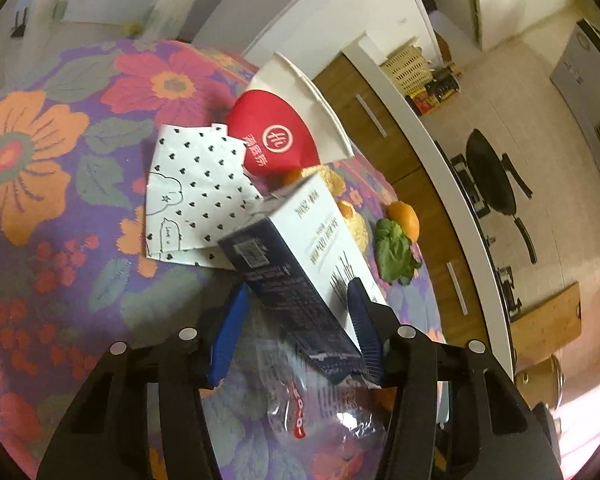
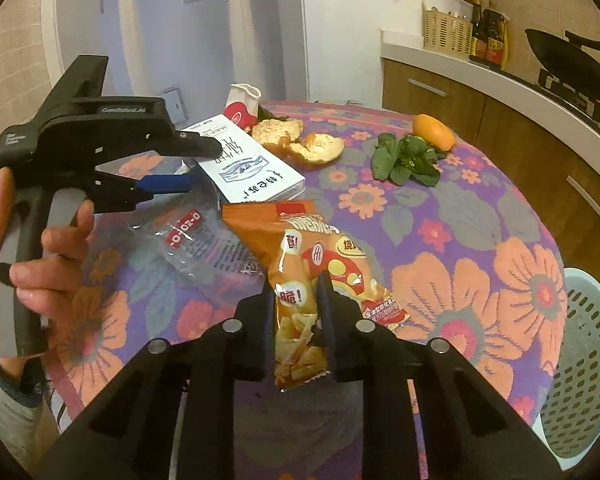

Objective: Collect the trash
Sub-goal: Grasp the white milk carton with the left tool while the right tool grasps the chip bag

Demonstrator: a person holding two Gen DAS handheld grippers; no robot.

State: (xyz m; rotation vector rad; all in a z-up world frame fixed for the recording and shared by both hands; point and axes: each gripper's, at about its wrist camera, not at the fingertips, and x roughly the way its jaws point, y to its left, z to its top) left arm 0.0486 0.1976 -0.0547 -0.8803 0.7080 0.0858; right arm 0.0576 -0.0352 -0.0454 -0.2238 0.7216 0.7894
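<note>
While right gripper [image 2: 296,300] pinches chip bag [image 2: 300,280] at lower centre, left gripper [image 1: 296,320] straddles milk carton [image 1: 300,256], jaws half spread, pad contact unclear. Carton's long axis runs up-frame from jaws. Basket [image 2: 580,360] lower right, nearer right hand.

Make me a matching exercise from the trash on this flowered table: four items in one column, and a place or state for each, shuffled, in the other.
Items:
1. chip bag
2. milk carton
3. orange
4. clear wrapper

Places or states:
A. lies flat on the tablecloth, next to the chip bag
B. pinched in the right gripper
C. sits by the green leaves
D. between the fingers of the left gripper

Pairs: 1-B, 2-D, 3-C, 4-A
</note>
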